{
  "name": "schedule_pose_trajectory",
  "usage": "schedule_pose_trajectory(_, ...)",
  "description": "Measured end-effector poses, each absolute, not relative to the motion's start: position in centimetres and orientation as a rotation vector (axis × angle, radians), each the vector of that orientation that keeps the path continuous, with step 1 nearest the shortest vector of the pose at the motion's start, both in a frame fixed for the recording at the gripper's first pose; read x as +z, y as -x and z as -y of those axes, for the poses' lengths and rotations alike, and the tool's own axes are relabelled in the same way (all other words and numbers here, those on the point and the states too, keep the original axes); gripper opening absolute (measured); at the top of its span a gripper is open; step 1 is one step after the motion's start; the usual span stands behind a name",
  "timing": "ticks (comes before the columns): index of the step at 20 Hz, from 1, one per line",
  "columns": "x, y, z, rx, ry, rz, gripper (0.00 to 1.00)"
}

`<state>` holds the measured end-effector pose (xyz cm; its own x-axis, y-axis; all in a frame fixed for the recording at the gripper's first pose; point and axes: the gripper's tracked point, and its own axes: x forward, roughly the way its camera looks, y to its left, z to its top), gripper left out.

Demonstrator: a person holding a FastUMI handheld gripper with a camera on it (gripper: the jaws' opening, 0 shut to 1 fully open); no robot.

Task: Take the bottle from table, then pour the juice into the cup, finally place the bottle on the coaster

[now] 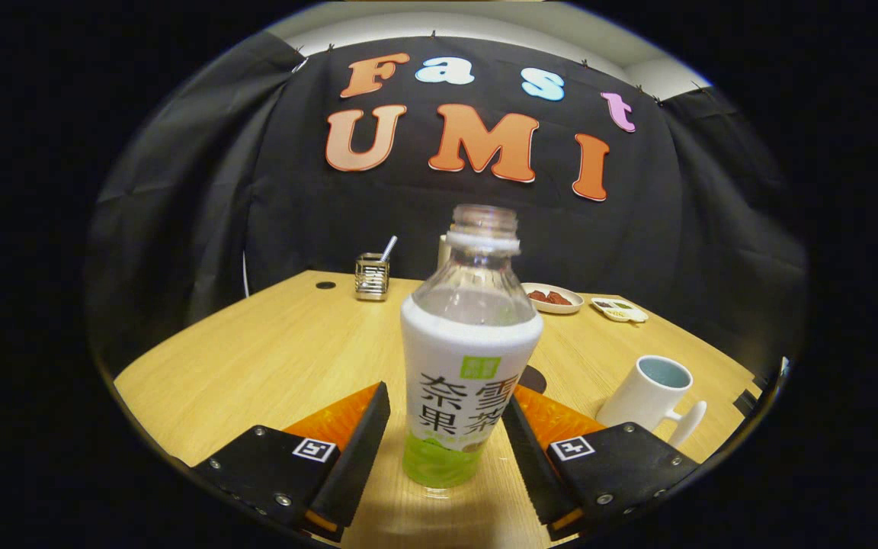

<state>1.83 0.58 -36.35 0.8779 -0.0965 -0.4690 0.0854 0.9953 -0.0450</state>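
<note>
- The bottle is standing upright and uncapped on the wooden surface, between the two fingers.
- The jaws of the gripper are standing apart; the right finger looks to be at the bottle's label, the left one showing a gap, so they are not clamping it.
- A dark round thing, perhaps the coaster, is peeking out behind the bottle, mostly hidden.
- The white cup is sitting to the right beyond the fingers, tilted by the lens; its inside is hard to make out.
- Farther back, a small plate is holding something reddish, and a little dish beside it is carrying bits too small to tell.
- A wire holder is keeping a straw-like stick near the cloth wall.
</note>
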Motion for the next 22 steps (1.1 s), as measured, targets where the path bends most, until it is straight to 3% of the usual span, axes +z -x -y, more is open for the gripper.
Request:
schedule_pose_trajectory(3,-37.7,-2.1,-0.9,-0.081,0.041,-0.514,0.81)
schedule_pose_trajectory(8,-36.7,-2.7,-1.6,-0.039,-0.035,-0.464,0.62)
schedule_pose_trajectory(22,-33.4,-5.5,-1.1,0.010,-0.692,-0.409,0.59)
